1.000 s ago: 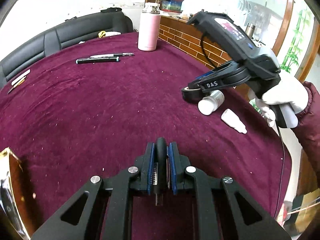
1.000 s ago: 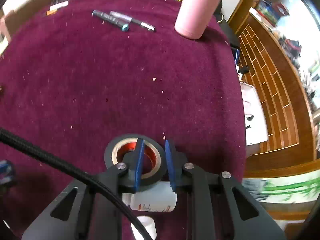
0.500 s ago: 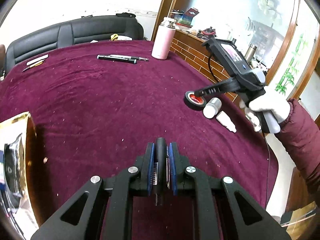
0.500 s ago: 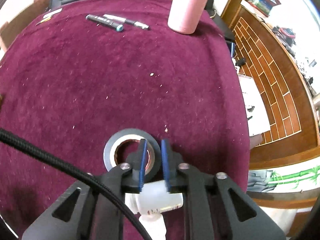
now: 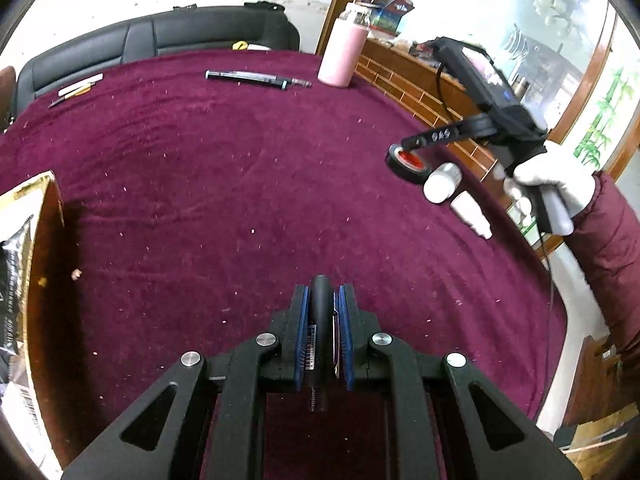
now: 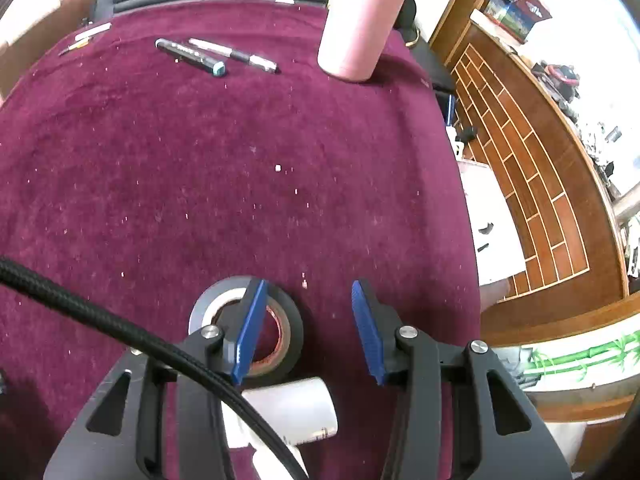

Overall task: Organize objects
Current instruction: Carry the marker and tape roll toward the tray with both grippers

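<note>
Right gripper [image 6: 308, 328] released, jaws spread, left finger over black tape roll with red core [image 6: 290, 334]. Left gripper [image 5: 322, 334] clenched on slim black pen [image 5: 320, 320]. White plastic bottle [image 6: 296, 412] just beside roll.

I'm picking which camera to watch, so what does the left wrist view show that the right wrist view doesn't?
Only the left wrist view shows the left gripper shut on a black pen, the gold box at the left edge, and the gloved right hand. Only the right wrist view shows the right gripper open, one finger inside the tape's hole. Both show the tape, white bottle, pink flask and pens.
</note>
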Action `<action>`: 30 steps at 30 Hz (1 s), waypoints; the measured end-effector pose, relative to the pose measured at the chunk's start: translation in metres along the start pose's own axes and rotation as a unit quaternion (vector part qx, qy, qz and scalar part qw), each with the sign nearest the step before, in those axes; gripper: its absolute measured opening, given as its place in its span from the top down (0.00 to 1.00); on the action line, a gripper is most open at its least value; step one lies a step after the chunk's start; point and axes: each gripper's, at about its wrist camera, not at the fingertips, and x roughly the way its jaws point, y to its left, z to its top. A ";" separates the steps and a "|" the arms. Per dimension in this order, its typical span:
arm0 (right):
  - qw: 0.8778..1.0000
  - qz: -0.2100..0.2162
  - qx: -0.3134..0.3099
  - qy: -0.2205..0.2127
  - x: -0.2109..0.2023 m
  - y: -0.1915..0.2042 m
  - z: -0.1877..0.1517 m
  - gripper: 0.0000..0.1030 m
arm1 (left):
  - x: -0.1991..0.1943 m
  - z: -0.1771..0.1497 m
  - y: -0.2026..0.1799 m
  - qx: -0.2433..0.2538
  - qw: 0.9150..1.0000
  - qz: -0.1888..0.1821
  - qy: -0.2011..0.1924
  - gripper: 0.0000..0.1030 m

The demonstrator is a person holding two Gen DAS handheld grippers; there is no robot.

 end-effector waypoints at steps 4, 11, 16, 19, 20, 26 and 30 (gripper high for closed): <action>1.000 0.001 -0.014 0.000 -0.002 0.003 -0.003 0.59 | 0.013 -0.005 -0.003 0.002 1.000 0.010 0.014 0.89; 0.999 0.038 0.015 0.028 0.016 -0.011 -0.012 0.59 | 0.019 -0.008 -0.003 -0.003 1.000 0.008 0.016 0.89; 0.999 0.038 -0.003 0.015 0.011 0.006 -0.014 0.85 | 0.019 -0.008 -0.005 -0.005 1.000 0.009 0.015 0.89; 0.999 0.038 0.000 0.006 0.009 0.011 -0.016 0.88 | 0.019 -0.008 -0.006 -0.003 1.000 0.012 0.015 0.89; 0.999 0.045 0.006 0.005 0.007 0.009 -0.018 0.89 | 0.019 -0.008 -0.007 -0.001 1.000 0.014 0.015 0.89; 0.995 0.087 0.037 -0.031 -0.018 0.005 -0.027 0.89 | 0.017 -0.007 -0.002 -0.011 1.000 0.002 0.014 0.89; 0.992 0.109 0.033 -0.055 -0.041 0.013 -0.034 0.89 | 0.015 -0.006 0.005 -0.026 1.000 -0.012 0.009 0.89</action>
